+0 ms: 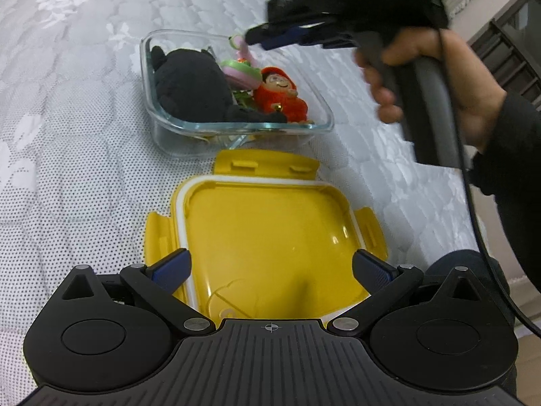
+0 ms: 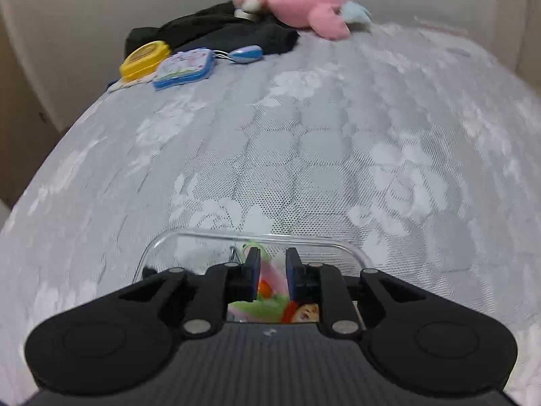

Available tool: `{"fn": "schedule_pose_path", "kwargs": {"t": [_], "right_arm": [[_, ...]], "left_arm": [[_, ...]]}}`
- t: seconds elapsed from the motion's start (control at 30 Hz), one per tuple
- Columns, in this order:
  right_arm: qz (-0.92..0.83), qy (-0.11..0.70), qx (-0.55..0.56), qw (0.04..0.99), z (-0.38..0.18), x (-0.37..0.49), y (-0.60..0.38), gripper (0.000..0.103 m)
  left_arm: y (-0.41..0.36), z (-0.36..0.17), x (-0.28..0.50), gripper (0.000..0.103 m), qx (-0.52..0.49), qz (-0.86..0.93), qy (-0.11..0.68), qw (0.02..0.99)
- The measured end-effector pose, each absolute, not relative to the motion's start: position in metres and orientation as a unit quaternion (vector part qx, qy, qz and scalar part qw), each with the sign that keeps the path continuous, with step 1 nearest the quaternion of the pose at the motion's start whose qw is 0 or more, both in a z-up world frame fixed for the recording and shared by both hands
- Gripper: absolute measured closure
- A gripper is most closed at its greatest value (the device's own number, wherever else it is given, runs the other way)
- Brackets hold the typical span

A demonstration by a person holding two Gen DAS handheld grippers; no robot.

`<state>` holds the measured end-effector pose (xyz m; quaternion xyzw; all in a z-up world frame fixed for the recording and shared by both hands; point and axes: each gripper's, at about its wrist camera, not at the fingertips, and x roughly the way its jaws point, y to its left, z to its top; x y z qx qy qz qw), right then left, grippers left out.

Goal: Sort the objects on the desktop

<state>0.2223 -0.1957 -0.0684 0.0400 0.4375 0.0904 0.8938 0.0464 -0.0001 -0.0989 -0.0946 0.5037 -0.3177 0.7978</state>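
Glass container [image 1: 324, 125], three toys, one yellow lid [image 1: 263, 230]

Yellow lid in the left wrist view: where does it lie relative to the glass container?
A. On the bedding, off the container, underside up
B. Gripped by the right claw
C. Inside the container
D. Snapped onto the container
A: the yellow lid lies on the quilted bedding just in front of the open glass container, its white seal and inner face upward, between the open left claw fingers.
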Motion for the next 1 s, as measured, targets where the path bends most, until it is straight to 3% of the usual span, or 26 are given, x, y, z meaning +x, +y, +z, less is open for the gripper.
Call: {"fn": "schedule_pose_path", "kwargs": {"t": [0.07,0.13,0.23,0.27,0.33,0.53,0.6,0.67,0.77,1.0], "right_arm": [[0.084,0.452,0.044,0.887,-0.077,0.226,-0.192,0.073],[0.082,0.457,0.022,0.886,-0.080,0.221,-0.189,0.073],[0.104,0.460,-0.019,0.881,-0.077,0.204,-0.187,0.078],[0.113,0.469,-0.022,0.876,-0.075,0.199,-0.187,0.085],[0.124,0.492,-0.036,0.861,-0.078,0.193,-0.185,0.090],[0.124,0.507,-0.086,0.849,-0.085,0.178,-0.173,0.091],[0.123,0.494,-0.032,0.860,-0.072,0.181,-0.182,0.085],[0.115,0.469,0.003,0.876,-0.057,0.186,-0.190,0.073],[0.109,0.440,-0.017,0.891,-0.045,0.197,-0.190,0.060],[0.099,0.452,-0.070,0.884,-0.075,0.223,-0.168,0.059]], "left_arm": [[0.000,-0.100,0.047,0.000,-0.096,-0.316,0.504,0.798],[0.001,-0.100,0.047,0.000,-0.098,-0.315,0.504,0.798],[0.000,-0.099,0.047,0.000,-0.098,-0.318,0.502,0.798],[0.000,-0.098,0.046,0.000,-0.096,-0.319,0.502,0.798],[-0.001,-0.098,0.045,0.000,-0.094,-0.320,0.501,0.799],[0.000,-0.098,0.044,0.000,-0.091,-0.317,0.500,0.800],[0.001,-0.097,0.044,0.000,-0.092,-0.319,0.498,0.801],[0.001,-0.096,0.043,0.000,-0.094,-0.321,0.494,0.803],[0.007,-0.092,0.045,0.000,-0.120,-0.331,0.484,0.801],[0.015,-0.097,0.052,0.000,-0.150,-0.317,0.499,0.793]]}}
